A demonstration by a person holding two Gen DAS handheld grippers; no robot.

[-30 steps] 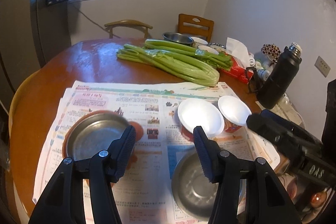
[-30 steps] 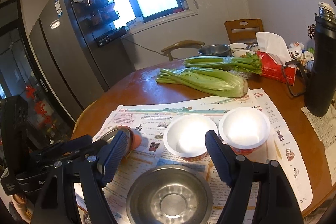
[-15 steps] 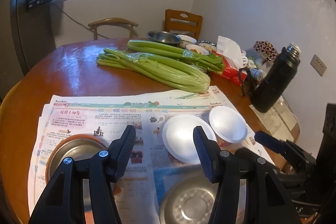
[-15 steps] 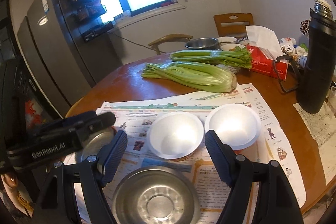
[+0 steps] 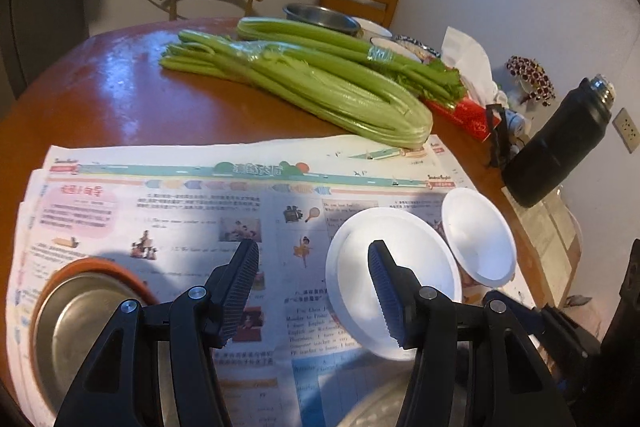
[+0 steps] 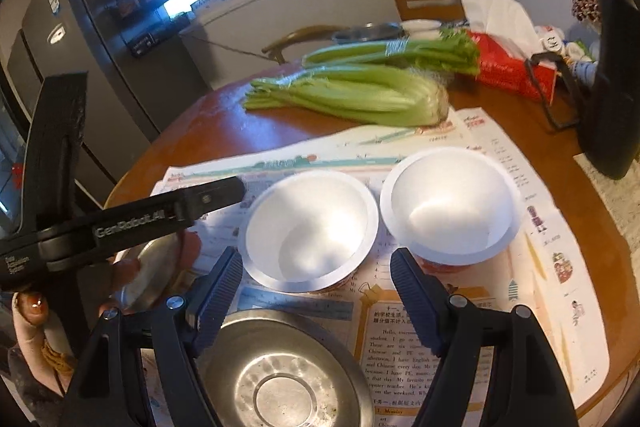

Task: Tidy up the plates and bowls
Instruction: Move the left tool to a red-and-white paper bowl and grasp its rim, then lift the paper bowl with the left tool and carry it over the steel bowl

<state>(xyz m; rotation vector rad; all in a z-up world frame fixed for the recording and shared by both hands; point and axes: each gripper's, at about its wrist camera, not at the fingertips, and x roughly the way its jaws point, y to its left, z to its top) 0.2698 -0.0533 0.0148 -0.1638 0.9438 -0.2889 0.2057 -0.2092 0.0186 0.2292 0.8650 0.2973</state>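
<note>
The left gripper [image 5: 314, 279] has come down and forward over the newspaper [image 5: 192, 211]. Its jaws stand apart with nothing between them, at the same gap as a second ago. Its right finger now overlaps the near white bowl [image 5: 404, 267] in the left wrist view, where a second ago the bowl sat clear beyond it; whether the pad touches the rim cannot be told. Taking that bowl as the landmark: the second white bowl [image 5: 480, 239] stands just beside it on the right, rims nearly touching; the orange-rimmed steel dish [image 5: 76, 315] lies well off to its left; the steel bowl [image 6: 272, 383] sits just in front of it, nearest the person.

The right gripper [image 6: 316, 287] has also sunk. It is empty and unclenched, hovering above the steel bowl with its fingertips framing the near white bowl [image 6: 310, 231] (the left finger just short of the rim). The celery [image 5: 304, 83], the tissue box [image 6: 516, 71] and the black flask [image 5: 556, 143] lie beyond the bowl, out of the way.

Nothing is gathered yet: all four vessels sit apart on the paper. Both tools converging on the near white bowl suggests it is the first pick, probably to nest with its twin.
</note>
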